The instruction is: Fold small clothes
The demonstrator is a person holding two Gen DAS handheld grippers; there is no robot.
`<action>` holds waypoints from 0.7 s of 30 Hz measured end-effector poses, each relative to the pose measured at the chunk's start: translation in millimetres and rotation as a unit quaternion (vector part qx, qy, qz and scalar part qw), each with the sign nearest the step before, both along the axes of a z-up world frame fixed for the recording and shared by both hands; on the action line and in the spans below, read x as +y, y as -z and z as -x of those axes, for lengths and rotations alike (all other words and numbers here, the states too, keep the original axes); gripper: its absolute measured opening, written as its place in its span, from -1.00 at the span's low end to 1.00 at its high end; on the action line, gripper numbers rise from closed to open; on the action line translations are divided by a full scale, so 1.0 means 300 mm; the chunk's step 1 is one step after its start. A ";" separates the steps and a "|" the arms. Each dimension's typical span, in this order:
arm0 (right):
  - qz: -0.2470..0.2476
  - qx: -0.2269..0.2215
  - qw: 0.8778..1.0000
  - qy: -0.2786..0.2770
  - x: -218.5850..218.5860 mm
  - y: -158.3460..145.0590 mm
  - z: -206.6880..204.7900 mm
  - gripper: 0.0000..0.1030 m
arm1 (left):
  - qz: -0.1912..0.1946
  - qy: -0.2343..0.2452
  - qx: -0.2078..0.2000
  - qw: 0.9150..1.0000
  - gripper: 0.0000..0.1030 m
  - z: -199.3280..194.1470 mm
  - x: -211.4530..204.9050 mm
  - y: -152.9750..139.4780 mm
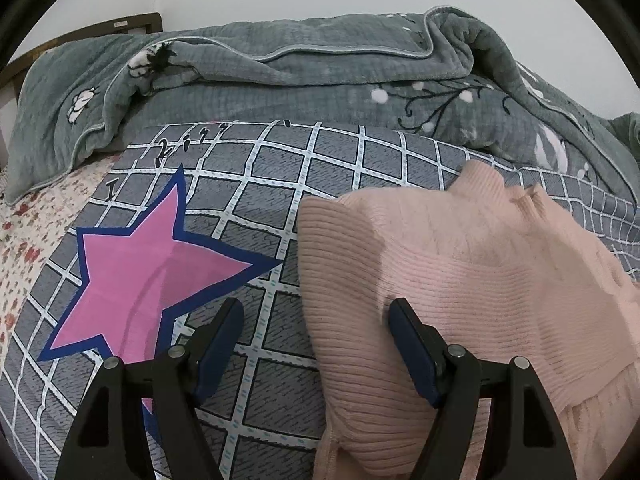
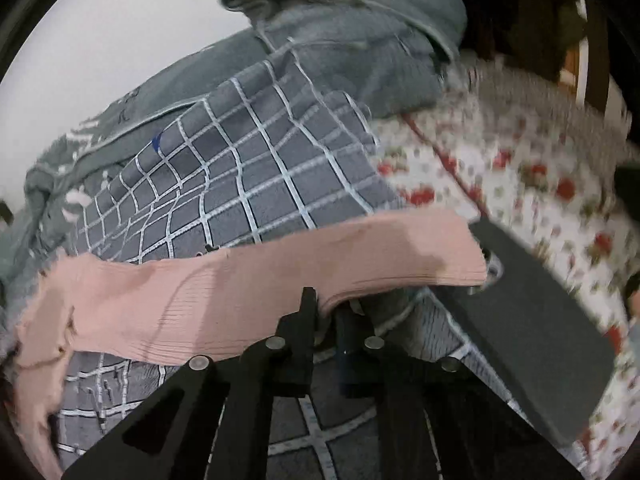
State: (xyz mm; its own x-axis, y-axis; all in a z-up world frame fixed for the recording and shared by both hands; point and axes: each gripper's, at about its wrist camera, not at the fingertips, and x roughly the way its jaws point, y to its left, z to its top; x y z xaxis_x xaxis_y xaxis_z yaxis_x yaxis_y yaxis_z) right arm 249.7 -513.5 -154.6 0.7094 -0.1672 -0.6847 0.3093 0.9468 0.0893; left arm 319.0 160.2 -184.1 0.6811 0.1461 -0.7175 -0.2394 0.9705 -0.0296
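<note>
1. The pink ribbed sweater [image 1: 460, 280] lay on the checked grey sheet [image 1: 280, 184], filling the lower right of the left wrist view, beside the pink star [image 1: 152, 264].
2. It looked soft, light and floppy; I judged that any held edge would droop and drag the rest along, so a hem or cuff edge seemed the best hold.
3. The left gripper [image 1: 316, 312] stood open, its left finger over the sheet, its right finger over the knit's left border, nothing pinched.
4. The right gripper [image 2: 326, 308] was closed on the sweater's [image 2: 240, 296] lower edge at frame centre.
5. A sleeve-like strip ran rightward, ending over a dark flat object [image 2: 532, 320].
</note>
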 end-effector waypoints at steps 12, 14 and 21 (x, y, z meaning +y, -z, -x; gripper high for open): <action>0.158 -0.128 0.976 -0.075 0.565 -0.470 0.039 -0.89 | 0.089 -0.001 -0.026 0.996 0.55 0.057 0.080 -0.025; 0.164 -0.151 0.969 -0.108 0.734 -0.542 0.042 -0.89 | 0.093 -0.011 -0.023 0.995 0.55 0.098 0.107 -0.034; 0.129 -0.169 0.949 -0.232 1.278 -0.540 0.019 -0.89 | 0.049 -0.031 -0.003 0.998 0.55 0.285 0.299 -0.069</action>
State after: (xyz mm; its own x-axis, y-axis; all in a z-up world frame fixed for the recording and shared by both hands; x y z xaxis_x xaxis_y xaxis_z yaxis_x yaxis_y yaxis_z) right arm 244.0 -129.9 7.2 0.9193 0.0850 -0.3843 -0.1506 0.9781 -0.1439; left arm 233.4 249.8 -163.4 0.6776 0.1175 -0.7260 -0.2976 0.9465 -0.1246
